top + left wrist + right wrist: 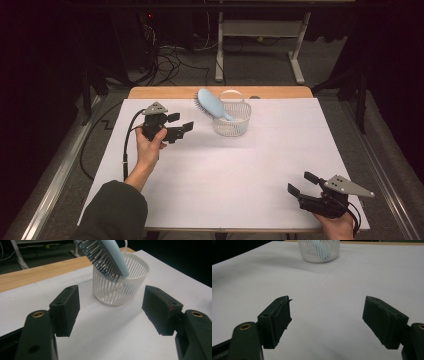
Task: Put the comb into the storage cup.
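Nearest the person, the right gripper (302,184) hangs released over bare tabletop (225,170). Farther off, the left gripper (181,126) is spread wide just beside the basket (233,125). Beyond, the hairbrush (212,103) leans there handle-down: light, rigid, probably slick plastic; best pinched across its paddle edges.

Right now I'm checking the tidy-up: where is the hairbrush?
The light-blue hairbrush stands handle-down in the white slatted basket at the table's far middle, just ahead of the open left hand-held gripper.

The hairbrush (105,258) head is cut off; its handle sits hidden inside the basket (117,290).
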`<control>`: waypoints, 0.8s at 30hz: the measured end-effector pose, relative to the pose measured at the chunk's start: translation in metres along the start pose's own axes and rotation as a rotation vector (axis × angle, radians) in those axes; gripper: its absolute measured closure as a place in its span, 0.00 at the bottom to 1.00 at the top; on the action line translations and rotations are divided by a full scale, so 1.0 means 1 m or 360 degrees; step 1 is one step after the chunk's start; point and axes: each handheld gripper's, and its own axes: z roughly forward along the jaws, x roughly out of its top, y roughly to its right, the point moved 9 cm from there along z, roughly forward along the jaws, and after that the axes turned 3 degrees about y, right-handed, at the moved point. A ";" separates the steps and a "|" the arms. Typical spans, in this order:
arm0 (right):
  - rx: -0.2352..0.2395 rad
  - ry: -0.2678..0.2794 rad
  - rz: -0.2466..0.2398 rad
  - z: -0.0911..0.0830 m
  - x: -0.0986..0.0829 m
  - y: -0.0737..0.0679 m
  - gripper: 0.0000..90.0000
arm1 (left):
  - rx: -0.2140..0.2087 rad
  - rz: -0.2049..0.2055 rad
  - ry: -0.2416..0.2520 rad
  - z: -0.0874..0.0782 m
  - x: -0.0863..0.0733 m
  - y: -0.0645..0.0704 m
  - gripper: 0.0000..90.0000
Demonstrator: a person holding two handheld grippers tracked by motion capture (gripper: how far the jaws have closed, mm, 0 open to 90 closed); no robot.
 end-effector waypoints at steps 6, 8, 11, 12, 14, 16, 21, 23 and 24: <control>-0.0003 0.0000 -0.0002 0.000 0.000 0.000 0.26 | -0.0005 -0.0001 0.0003 -0.001 -0.002 0.001 0.35; -0.0002 0.0000 0.0000 0.000 0.000 0.000 0.26 | -0.0007 0.0003 0.0003 -0.002 -0.003 0.001 0.35; -0.0002 0.0001 -0.0002 0.000 0.000 0.000 0.26 | -0.0008 0.0009 0.0000 -0.003 -0.004 0.001 0.35; -0.0003 0.0001 -0.0002 0.000 0.000 0.000 0.26 | -0.0007 0.0007 -0.0001 -0.004 -0.005 0.001 0.35; -0.0002 0.0002 -0.0001 0.000 0.000 0.000 0.26 | -0.0008 0.0009 0.0002 -0.005 -0.005 0.001 0.35; -0.0004 0.0001 -0.0001 0.000 0.000 0.000 0.26 | -0.0009 0.0008 0.0003 -0.006 -0.005 0.001 0.35; -0.0004 0.0001 -0.0001 0.000 0.000 0.000 0.26 | -0.0014 0.0006 0.0007 -0.008 -0.007 0.002 0.35; -0.0002 0.0001 0.0001 0.000 0.000 0.000 0.26 | -0.0015 0.0004 0.0006 -0.009 -0.008 0.002 0.35; -0.0004 0.0001 -0.0001 0.000 0.000 0.000 0.26 | -0.0014 0.0006 0.0002 -0.009 -0.008 0.002 0.35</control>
